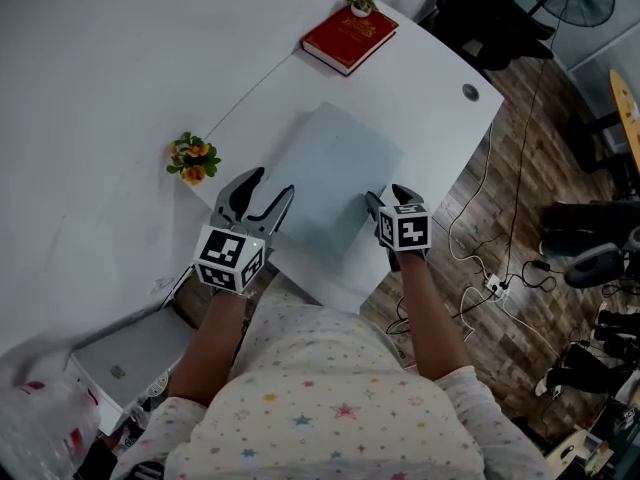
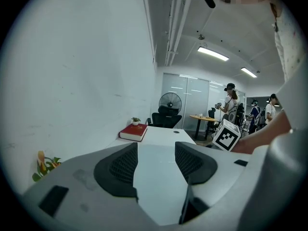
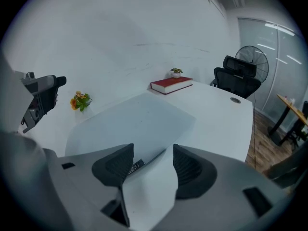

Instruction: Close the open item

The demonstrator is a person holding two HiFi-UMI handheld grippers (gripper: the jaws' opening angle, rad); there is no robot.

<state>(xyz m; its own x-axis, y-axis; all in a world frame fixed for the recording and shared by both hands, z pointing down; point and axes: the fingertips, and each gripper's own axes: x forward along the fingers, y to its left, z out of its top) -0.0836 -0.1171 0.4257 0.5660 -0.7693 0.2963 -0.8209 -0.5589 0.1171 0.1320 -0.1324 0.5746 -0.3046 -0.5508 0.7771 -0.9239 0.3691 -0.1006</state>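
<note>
Grey laptop (image 1: pixel 330 168) lay on the white counter (image 1: pixel 430 108), its lid almost flat, with a narrow gap showing at the near edge. Right tool (image 1: pixel 387 195) stood at that edge, jaws apart. Left tool (image 1: pixel 272 183), jaws apart and empty, hovered by the laptop's left side. Red book (image 1: pixel 350 36) lay at the far end.

I see head view dim, bluish, shadows soft. Ceiling strip lights (image 2: pixel 211 54) bright in left gripper view, mild glare. Both gripper views fisheye, corners black, edges bent, near jaws slightly soft.
</note>
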